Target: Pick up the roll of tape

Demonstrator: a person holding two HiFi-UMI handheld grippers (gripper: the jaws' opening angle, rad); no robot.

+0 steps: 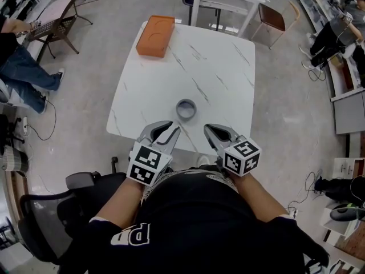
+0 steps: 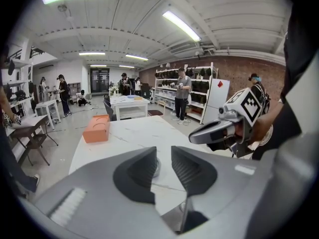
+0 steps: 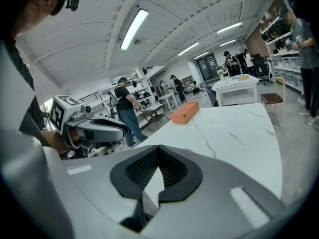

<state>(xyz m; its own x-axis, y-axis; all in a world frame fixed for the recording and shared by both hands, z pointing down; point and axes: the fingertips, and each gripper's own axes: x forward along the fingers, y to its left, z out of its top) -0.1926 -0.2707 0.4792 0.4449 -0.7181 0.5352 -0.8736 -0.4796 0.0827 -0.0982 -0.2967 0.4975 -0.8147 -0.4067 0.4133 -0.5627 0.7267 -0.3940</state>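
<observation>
You hold both grippers low over the table's near edge, short of the work: a ready stance, not a grasp. Your left gripper point(image 1: 173, 128) has its jaws a little apart with nothing in them. The roll shows beyond that gap in the left gripper view, so I judge this one is lined up for the pick. Your right gripper point(image 1: 210, 131) has its jaws closed tip to tip, empty.

The roll of tape point(image 1: 186, 109) lies on the white table point(image 1: 228, 67) at twelve o'clock, near both grippers but touching neither. It lies flat with its hole up, so its axis is vertical. Being a ring, it has no long side to favour.

At eleven o'clock, the orange box point(image 1: 155, 35) sits at the far corner, well apart.
</observation>
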